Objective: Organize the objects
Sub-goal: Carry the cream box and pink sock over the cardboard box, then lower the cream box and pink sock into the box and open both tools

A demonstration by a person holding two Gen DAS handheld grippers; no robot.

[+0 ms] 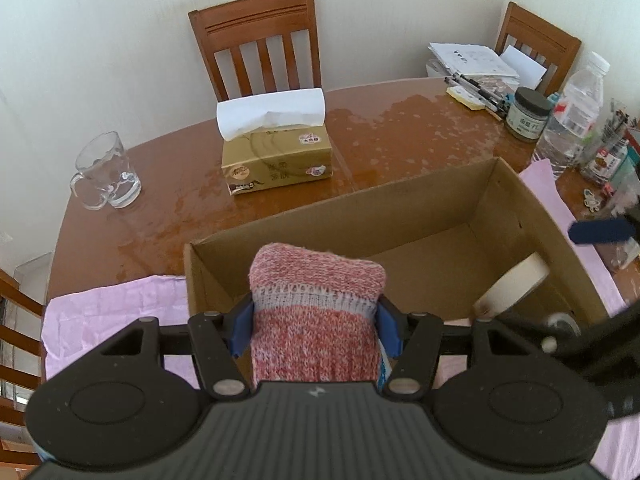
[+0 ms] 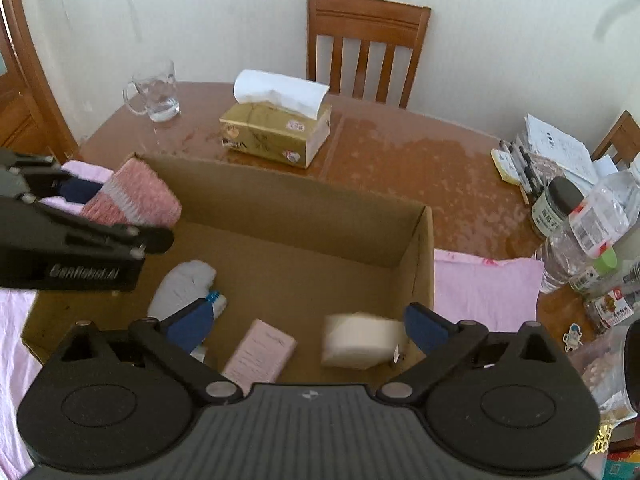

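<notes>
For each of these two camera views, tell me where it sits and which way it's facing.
Left wrist: sits on the left claw, faces across the open brown cardboard box to the wall; its fingers clamp a pink knitted sock.
Right wrist: sits on the right claw, open, looking down into the box; the left claw shows too.
Shared: box, gold tissue box, clear glass mug.

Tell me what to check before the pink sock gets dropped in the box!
1. Left gripper shut on the pink sock: ok.
2. Sock over the cardboard box, inside its near-left corner: ok.
3. Right gripper open, holding nothing: ok.
4. Right gripper clear of the drop spot: ok, it is farther right.
5. Room on the box floor: ok, bare cardboard beyond the grey sock, pink packet and white block.
6. Whether the sock will land on the grey sock: cannot tell.
</notes>
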